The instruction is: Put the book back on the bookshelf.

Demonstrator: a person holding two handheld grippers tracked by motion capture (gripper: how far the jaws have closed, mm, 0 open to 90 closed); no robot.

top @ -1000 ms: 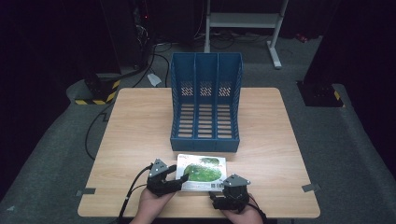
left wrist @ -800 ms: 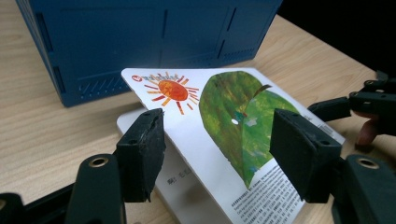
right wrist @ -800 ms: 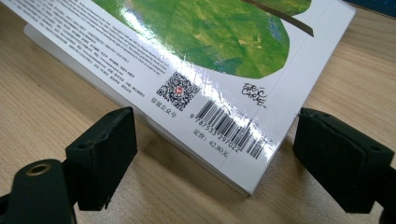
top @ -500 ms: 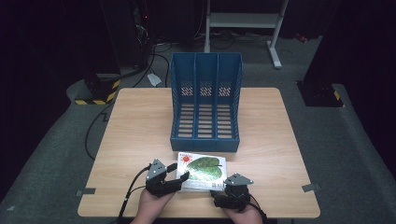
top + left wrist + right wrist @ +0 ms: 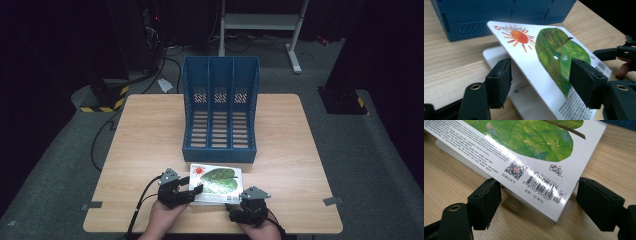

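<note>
A thin book [image 5: 216, 181] with a green leaf and a red sun on its white cover lies near the table's front edge, just before a blue three-slot file rack [image 5: 220, 115]. It rests tilted on a white slab [image 5: 499, 55], its left side raised. My left gripper [image 5: 194, 191] is open, and the book's [image 5: 549, 50] raised edge runs between its pads [image 5: 499, 85] with gaps showing. My right gripper [image 5: 239, 204] is open and has just narrowed slightly. The book's barcode corner [image 5: 544, 190] sits between its pads [image 5: 599, 205], apart from them.
The rack's [image 5: 486, 15] front wall stands directly behind the book. Bare wooden table [image 5: 150, 130] stretches left and right of the rack. Cables, a striped block [image 5: 102, 97] and a metal stand [image 5: 260, 25] sit on the dark floor beyond.
The book has tipped slightly, so its red sun shows more plainly. The left gripper has shifted a little at the book's left edge. The right hand has stayed put.
</note>
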